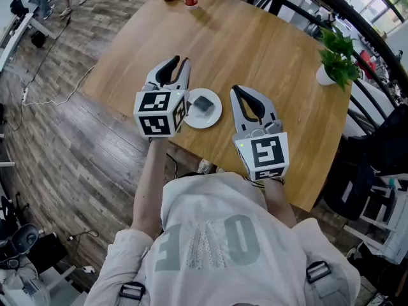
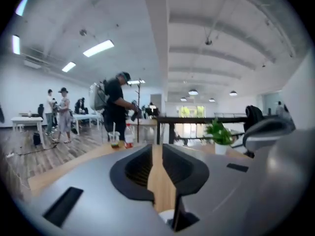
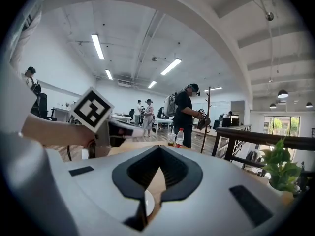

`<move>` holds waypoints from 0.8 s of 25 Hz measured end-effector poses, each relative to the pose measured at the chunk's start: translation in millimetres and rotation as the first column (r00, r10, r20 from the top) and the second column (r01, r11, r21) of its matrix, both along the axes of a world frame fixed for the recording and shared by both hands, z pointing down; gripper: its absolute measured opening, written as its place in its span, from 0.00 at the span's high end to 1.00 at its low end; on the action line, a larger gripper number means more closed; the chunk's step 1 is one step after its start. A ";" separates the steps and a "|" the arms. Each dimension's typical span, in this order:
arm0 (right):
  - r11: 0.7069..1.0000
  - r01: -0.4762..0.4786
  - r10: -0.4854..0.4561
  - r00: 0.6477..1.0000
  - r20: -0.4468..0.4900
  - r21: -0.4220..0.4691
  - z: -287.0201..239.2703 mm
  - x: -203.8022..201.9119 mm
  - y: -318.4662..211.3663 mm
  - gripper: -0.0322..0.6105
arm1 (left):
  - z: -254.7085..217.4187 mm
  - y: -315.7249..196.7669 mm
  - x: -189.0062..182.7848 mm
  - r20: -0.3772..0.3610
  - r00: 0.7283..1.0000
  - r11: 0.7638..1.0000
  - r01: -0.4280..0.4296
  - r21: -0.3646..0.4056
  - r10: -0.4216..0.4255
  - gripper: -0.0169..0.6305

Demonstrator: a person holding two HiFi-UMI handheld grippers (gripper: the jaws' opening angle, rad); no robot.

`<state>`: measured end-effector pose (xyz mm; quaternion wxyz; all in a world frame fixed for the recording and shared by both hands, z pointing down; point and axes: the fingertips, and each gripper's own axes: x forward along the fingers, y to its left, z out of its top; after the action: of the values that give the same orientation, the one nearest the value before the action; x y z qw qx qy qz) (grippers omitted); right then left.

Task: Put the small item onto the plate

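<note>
Small item already on the plate, both grippers held clear above the table.

From the head view, the small grey item (image 1: pixel 203 104) lies in the middle of the white plate (image 1: pixel 215 115), near the front edge of the wooden table (image 1: pixel 255 43). The left gripper (image 1: pixel 181 60) hangs just left of the plate and the right gripper (image 1: pixel 236 89) just right of it. In the left gripper view its jaws stand a narrow slit apart with only bare wood between them; a white sliver low down is possibly the plate's rim. In the right gripper view the jaw tips meet, gripping nothing, and the left gripper's marker cube (image 3: pixel 92 108) is beside it.
</note>
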<state>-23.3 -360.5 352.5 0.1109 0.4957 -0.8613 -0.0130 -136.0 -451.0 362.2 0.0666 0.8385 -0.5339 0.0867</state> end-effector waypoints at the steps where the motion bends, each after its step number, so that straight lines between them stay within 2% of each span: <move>1: 1.000 -0.003 0.003 1.000 0.007 0.013 -4.4 -0.5 -0.9 0.93 | -24.8 7.0 -12.0 -0.061 0.997 0.995 0.054 0.082 -0.049 0.93; 3: 0.999 -0.015 0.013 0.999 0.033 0.044 -14.3 -0.4 -0.4 0.93 | -67.2 31.3 -32.2 -0.188 0.978 0.965 0.132 0.228 -0.090 0.96; 4: 0.998 -0.023 0.020 0.998 0.052 0.060 -19.0 0.6 0.8 0.93 | -83.3 46.0 -38.9 -0.225 0.970 0.945 0.155 0.289 -0.090 0.96; 6: 0.996 -0.037 0.028 0.994 0.103 0.087 -26.7 3.2 3.9 0.93 | -103.3 73.8 -46.1 -0.215 0.971 0.903 0.181 0.389 -0.102 0.96; 9: 0.994 -0.050 0.032 0.983 0.180 0.098 -33.1 4.2 7.7 0.93 | -110.7 104.7 -48.9 -0.132 0.979 0.857 0.201 0.474 -0.156 0.96; 14: 0.989 -0.060 0.039 0.987 0.158 0.134 -35.5 2.1 12.5 0.93 | -108.7 121.2 -41.6 -0.083 0.984 0.838 0.180 0.516 -0.160 0.96; 20: 0.988 -0.031 0.009 0.990 0.143 0.151 -37.5 -9.0 21.0 0.93 | -115.8 126.7 -52.1 -0.104 0.976 0.824 0.215 0.524 -0.189 0.96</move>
<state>-32.3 -339.5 314.9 0.0113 0.5109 -0.8585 -0.0428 -188.1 -324.3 246.3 -0.1470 0.7645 -0.6209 -0.0918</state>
